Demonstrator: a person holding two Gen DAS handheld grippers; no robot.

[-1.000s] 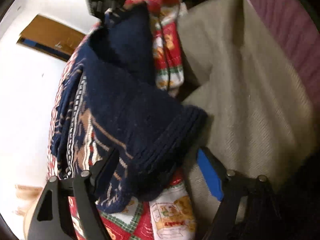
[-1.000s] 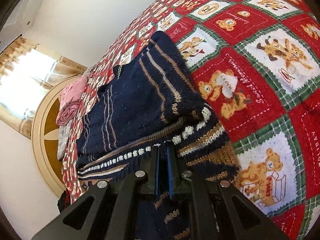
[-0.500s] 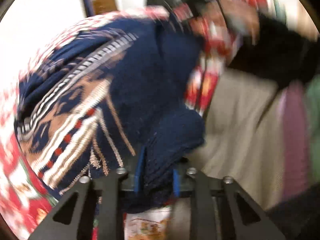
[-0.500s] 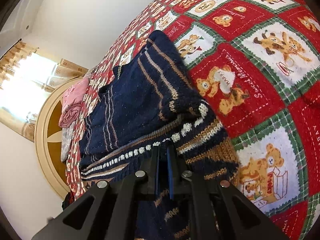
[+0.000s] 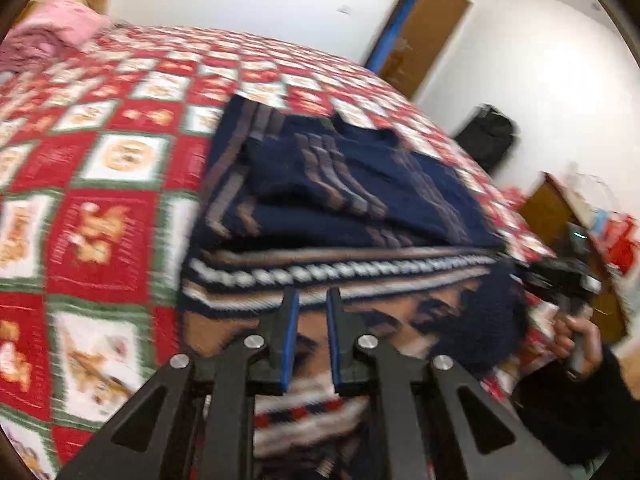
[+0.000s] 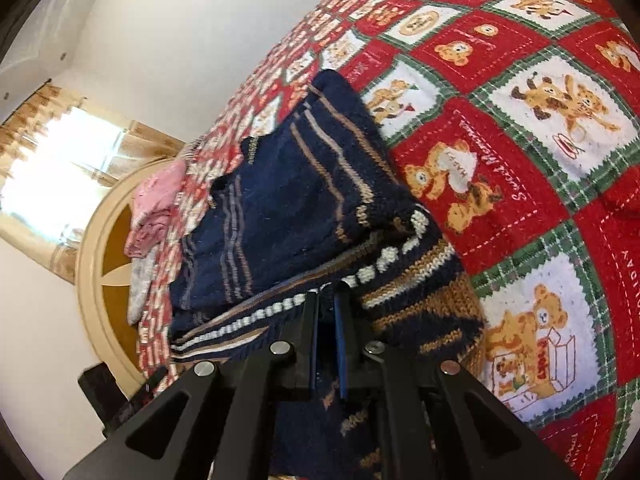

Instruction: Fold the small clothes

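Observation:
A navy knit sweater (image 5: 352, 196) with tan and white patterned bands lies partly folded on a red, white and green bear-print quilt (image 5: 100, 208). My left gripper (image 5: 311, 304) is shut on the sweater's patterned near edge, jaws nearly together with knit between them. My right gripper (image 6: 326, 304) is shut on the same near edge of the sweater (image 6: 288, 208), further along it. The right gripper (image 5: 560, 276) and the hand holding it show at the right of the left wrist view.
Pink clothes (image 6: 156, 204) lie at the bed's far end by a round cream headboard (image 6: 100, 260). A brown door (image 5: 424, 28), a black bag (image 5: 488, 140) and a wooden cabinet (image 5: 556, 208) stand beyond the bed. The quilt (image 6: 520, 128) spreads to the right.
My left gripper closed on the sweater's dangling corner, then swung it up and over onto the bed; its view now faces along the quilt. My right gripper stayed clamped, shifting slightly.

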